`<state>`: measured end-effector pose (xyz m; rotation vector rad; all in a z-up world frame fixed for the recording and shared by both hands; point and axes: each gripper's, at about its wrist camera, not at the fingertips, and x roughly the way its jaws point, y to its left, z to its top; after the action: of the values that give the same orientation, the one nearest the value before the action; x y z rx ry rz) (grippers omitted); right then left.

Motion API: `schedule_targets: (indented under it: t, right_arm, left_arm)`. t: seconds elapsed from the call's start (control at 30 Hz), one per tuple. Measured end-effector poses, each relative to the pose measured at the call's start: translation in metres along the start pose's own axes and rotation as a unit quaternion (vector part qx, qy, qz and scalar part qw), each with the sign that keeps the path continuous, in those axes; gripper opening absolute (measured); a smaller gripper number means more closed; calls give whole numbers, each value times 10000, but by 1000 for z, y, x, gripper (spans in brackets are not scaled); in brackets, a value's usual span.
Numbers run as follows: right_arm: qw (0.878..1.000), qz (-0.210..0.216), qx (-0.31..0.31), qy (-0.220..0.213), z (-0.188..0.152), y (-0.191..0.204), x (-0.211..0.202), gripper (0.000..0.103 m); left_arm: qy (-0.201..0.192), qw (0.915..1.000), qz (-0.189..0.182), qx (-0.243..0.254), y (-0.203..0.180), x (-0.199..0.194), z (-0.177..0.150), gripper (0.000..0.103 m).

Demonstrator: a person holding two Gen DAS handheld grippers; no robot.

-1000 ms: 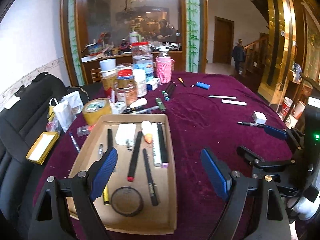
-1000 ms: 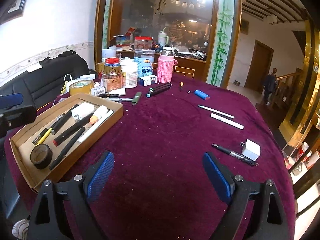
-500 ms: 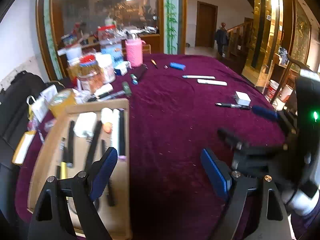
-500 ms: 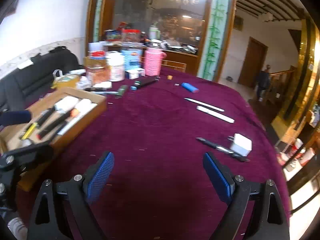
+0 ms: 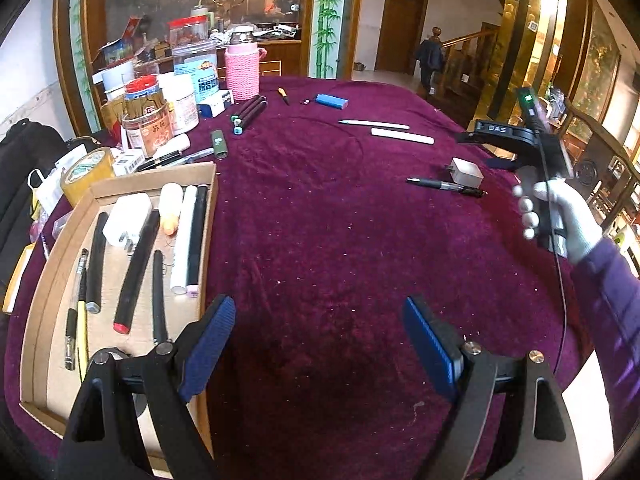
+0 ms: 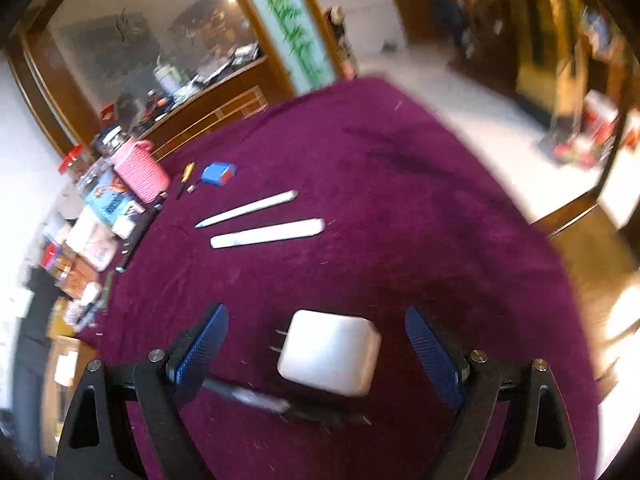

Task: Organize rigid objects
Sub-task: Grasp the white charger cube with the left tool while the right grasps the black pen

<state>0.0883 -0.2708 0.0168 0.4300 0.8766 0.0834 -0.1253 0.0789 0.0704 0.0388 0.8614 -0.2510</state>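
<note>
My left gripper (image 5: 320,344) hangs open over bare maroon cloth, just right of a cardboard tray (image 5: 152,176) that holds several pens, markers and a white plug. My right gripper (image 6: 320,350) is open too; a white charger plug (image 6: 330,352) lies on the cloth between its blue pads (image 6: 204,344), untouched. A black pen (image 6: 280,402) lies just before the plug. The left wrist view shows the right gripper (image 5: 486,146) in a gloved hand (image 5: 560,216), above the charger (image 5: 466,172) and pen (image 5: 444,186). Two white sticks (image 6: 264,222) and a blue box (image 6: 218,172) lie farther off.
Jars, a pink-wrapped bottle (image 5: 242,68), a tape roll (image 5: 86,168) and loose markers (image 5: 248,114) crowd the table's far left. The round table (image 5: 340,240) ends close behind the charger on the right. A dark sofa stands left of the table; a person walks in the far hallway.
My right gripper swung right across the table and rolled; the charger now lies between its fingers. My left gripper shifted right off the tray and tilted down. Both stayed open.
</note>
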Motion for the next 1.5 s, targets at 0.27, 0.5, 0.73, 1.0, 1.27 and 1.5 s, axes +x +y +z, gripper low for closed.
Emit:
schedule_targets:
  t: [0.27,0.5,0.73,1.0,1.27,1.5]
  right_arm:
    - [9701,2026,-742,1110,-45,66,21,92]
    - [9687,2200,-939,669,-73,83,-14,92]
    - [9842,1041,-1325,539,-106,78,-30,92]
    - [9627,964,-2305,1037,-141,84,-41,92]
    - [9537,357,-2837,929,-145,97,-32,21]
    - [9529,375,-2816,1066,-159,86,-52,15]
  left_arm:
    - [-74,9997,-140,-202,10,0,4,85]
    - [166,9976,-577,-357,7,13,3,85]
    - [168,9927,-1000,-647,-2,29,23,85]
    - [527,9869,-1231,-901,-25,104,79,84]
    - [1091,9877,-919,-639,-67,173,111,84]
    - [1227,9909,-315,445,-114,197,103,83]
